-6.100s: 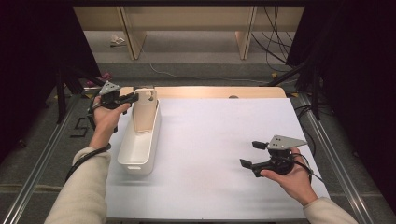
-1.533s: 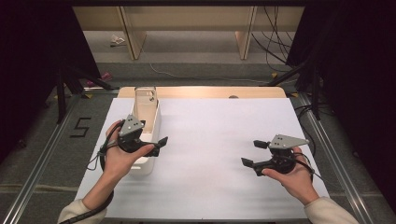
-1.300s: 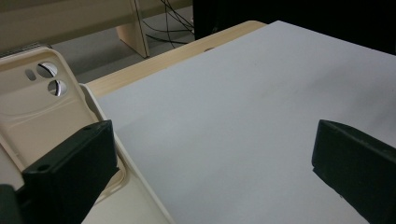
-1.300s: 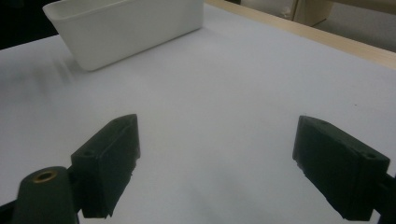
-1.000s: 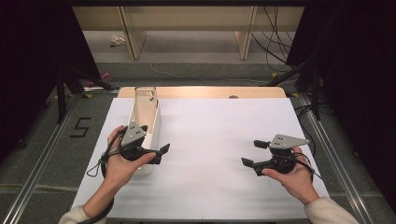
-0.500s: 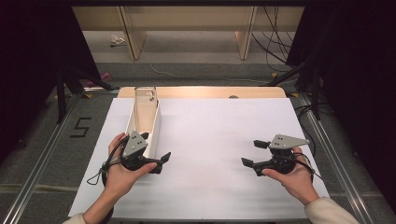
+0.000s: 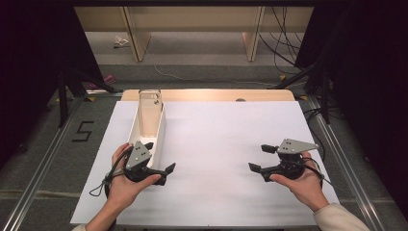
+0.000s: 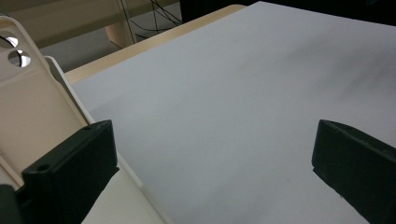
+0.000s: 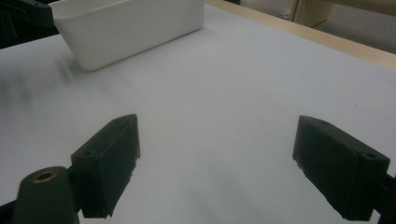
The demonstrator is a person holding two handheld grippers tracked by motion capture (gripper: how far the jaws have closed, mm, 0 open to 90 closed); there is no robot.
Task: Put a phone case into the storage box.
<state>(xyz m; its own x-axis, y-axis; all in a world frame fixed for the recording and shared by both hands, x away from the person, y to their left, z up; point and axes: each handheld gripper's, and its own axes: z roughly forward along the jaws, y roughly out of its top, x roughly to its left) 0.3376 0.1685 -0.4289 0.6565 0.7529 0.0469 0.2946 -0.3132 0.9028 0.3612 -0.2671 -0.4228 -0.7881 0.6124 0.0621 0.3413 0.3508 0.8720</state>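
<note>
A long white bin lies on the left of the white table sheet. A beige phone case with camera holes stands upright at the bin's far end. My left gripper hovers open at the bin's near end, one jaw over the bin and one over the sheet, holding nothing. In the left gripper view the phone case rises at far left beyond the open left gripper. My right gripper is open and empty over the right side of the sheet. The right gripper view shows the open right gripper facing the bin.
The sheet covers a wooden table whose far edge shows as a bare strip. Metal rails run along both sides, with cables and table legs on the floor beyond. A hand and sleeve hold each gripper from the near edge.
My left gripper has drawn back from the phone case at the bin's far end to the bin's near end, leaving the case standing. The right gripper has stayed put.
</note>
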